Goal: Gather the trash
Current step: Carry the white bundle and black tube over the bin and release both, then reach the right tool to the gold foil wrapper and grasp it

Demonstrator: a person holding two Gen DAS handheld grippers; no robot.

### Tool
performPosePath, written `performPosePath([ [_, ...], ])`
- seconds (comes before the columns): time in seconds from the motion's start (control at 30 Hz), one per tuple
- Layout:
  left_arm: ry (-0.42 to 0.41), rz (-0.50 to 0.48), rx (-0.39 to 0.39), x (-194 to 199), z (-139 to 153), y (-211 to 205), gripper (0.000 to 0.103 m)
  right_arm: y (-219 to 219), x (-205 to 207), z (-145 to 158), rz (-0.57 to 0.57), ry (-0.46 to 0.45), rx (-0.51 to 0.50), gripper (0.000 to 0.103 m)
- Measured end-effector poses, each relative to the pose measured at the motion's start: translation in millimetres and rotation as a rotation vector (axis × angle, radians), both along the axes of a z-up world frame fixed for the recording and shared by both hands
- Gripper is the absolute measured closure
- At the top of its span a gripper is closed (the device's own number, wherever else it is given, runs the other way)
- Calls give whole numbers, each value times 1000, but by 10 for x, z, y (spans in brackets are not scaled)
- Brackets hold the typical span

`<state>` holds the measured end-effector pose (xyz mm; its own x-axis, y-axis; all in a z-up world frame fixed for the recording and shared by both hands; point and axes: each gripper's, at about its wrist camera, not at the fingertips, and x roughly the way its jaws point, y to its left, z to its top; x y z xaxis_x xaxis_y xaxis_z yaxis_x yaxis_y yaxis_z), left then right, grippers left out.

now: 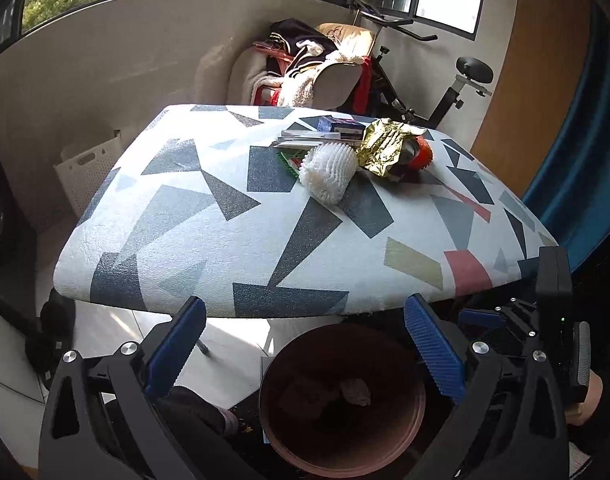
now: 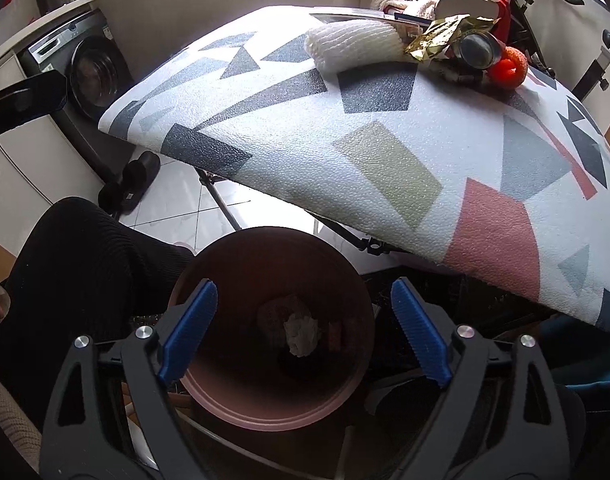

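1. Now, left wrist view: the left gripper [image 1: 305, 344] is spread and empty over the brown bin [image 1: 341, 400], which sits below the near edge of the patterned table [image 1: 185, 220]. The white foam net [image 1: 329, 172] and gold foil wrapper [image 1: 385, 146] wait near the far right corner.
2. Right wrist view: the right gripper [image 2: 305, 332] hangs spread wide above the bin, and a crumpled tissue [image 2: 301, 332] lies inside. Next up, I'd reach for the foam net, pinching it across its middle.
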<state>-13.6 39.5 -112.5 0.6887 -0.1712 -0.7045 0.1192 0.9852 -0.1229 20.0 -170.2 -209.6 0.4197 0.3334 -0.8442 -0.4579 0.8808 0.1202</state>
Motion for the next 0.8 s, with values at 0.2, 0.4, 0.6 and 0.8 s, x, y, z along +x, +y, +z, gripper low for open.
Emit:
performPosePath([
  [0.2,-5,21,-35,12,1,84,6,-106,56,-1,-71,-7,-6,6],
  [0.4,-23,6,-23,45,17,104,6,-191,103,7,-109,-7,14,6],
  [0.6,-51,-7,2,156,78,147,6,-319,171,81,-204,-62,16,6],
  [0.8,-63,-22,-17,482,152,161,7,-576,377,224,-301,-102,105,6],
])
